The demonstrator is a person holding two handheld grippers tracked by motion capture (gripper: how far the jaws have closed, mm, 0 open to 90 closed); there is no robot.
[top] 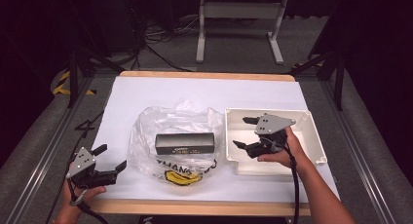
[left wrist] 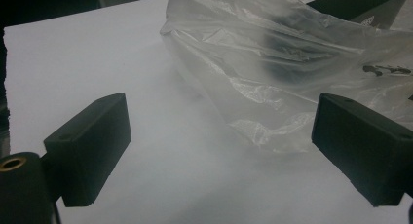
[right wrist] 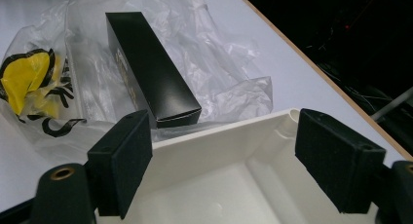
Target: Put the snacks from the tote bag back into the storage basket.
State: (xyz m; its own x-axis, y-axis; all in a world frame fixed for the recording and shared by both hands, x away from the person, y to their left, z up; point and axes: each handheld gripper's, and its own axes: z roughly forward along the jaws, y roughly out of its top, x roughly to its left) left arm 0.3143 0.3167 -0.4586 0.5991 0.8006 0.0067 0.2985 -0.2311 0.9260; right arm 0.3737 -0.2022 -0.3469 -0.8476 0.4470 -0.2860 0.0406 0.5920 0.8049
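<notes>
A black carton (top: 185, 143) lies on a crumpled clear plastic bag (top: 146, 131) with yellow print, mid-surface. The white tray (top: 316, 141) beside it holds nothing but the right hand-held gripper (top: 246, 133), jaws wide apart and empty, carton just beyond them. The left hand-held gripper (top: 111, 158), equally open and empty, sits beside the bag's edge.

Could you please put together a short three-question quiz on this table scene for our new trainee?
1. True or false: the black box lies inside the white bin.
2. Which gripper is over the bin: A) left gripper B) right gripper?
3. Fill in: the box rests on a clear plastic ____.

Key: 1 false; it lies on the bag, beside the bin. 2 B. 3 bag.
</notes>
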